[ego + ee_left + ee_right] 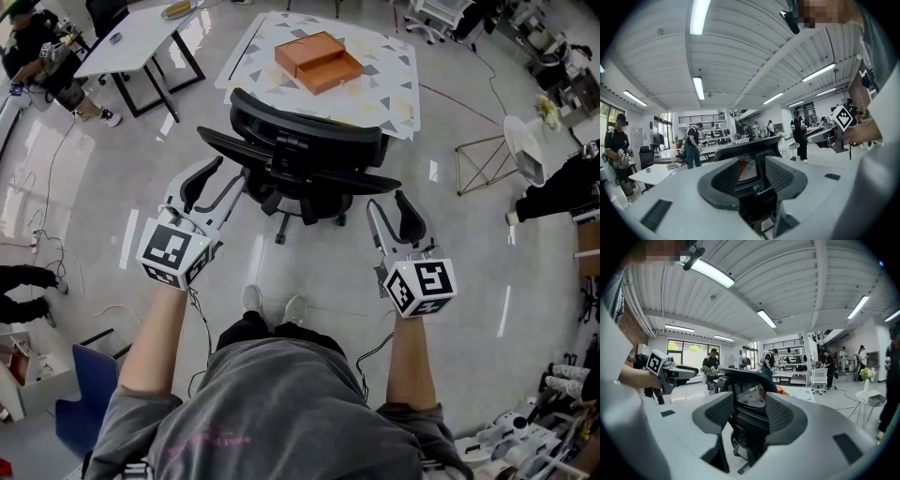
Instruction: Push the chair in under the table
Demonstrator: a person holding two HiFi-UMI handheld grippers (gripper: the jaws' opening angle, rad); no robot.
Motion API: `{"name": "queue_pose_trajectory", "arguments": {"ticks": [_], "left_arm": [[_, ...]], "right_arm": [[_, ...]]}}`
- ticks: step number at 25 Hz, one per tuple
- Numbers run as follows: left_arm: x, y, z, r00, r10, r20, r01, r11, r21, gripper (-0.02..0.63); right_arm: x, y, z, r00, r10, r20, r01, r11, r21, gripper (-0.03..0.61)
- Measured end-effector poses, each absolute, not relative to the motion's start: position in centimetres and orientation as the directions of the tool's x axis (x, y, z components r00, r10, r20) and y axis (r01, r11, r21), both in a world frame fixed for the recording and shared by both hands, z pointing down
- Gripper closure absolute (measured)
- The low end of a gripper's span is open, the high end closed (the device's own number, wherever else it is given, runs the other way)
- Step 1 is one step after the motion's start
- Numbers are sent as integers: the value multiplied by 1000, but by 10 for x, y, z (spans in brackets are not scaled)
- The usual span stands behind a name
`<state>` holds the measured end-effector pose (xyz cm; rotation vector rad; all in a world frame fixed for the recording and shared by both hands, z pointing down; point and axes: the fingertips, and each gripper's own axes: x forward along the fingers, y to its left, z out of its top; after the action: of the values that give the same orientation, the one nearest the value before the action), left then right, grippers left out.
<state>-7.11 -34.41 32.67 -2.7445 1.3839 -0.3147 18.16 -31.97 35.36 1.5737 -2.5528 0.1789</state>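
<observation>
Head view: I see the chair [300, 155] at the table's [394, 103] near edge, with my left gripper [223, 183] and right gripper [392, 214] just behind it.

Left gripper view: jaws apart, gripping nothing, chair back ahead.

Right gripper view: jaws spread and empty, facing the chair.

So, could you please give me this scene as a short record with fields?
chair: black office chair, its back facing the grippers, seat and wheels out in front of the table
table: covered with a patterned cloth, orange box on it
left gripper: open, empty, behind the chair's left side
right gripper: open, empty, behind the chair's right side
contact: none clearly visible
task state: chair not yet pushed under
</observation>
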Motion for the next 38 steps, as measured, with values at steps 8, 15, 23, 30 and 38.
{"name": "queue_pose_trajectory", "arguments": {"ticks": [8,15,23,30,38], "left_arm": [[-91,-342,321,616,-775,142,-765,-631,-126,454],[-110,-340,316,645,-755,118,-748,-656,-105,476],[-119,-337,318,676,-730,101,-724,-684,-91,525],[-122,-338,319,690,-717,97,-711,-697,-95,555],[-122,-340,317,706,-703,85,-698,-711,-89,598]], "right_arm": [[156,-311,344,-407,-898,169,-912,409,-22,370],[129,-303,338,-385,-907,172,-921,390,-7,390],[107,-298,329,-369,-916,161,-926,376,15,448],[95,-300,326,-372,-915,157,-924,381,31,483],[90,-300,319,-371,-918,139,-924,379,38,503]]}}
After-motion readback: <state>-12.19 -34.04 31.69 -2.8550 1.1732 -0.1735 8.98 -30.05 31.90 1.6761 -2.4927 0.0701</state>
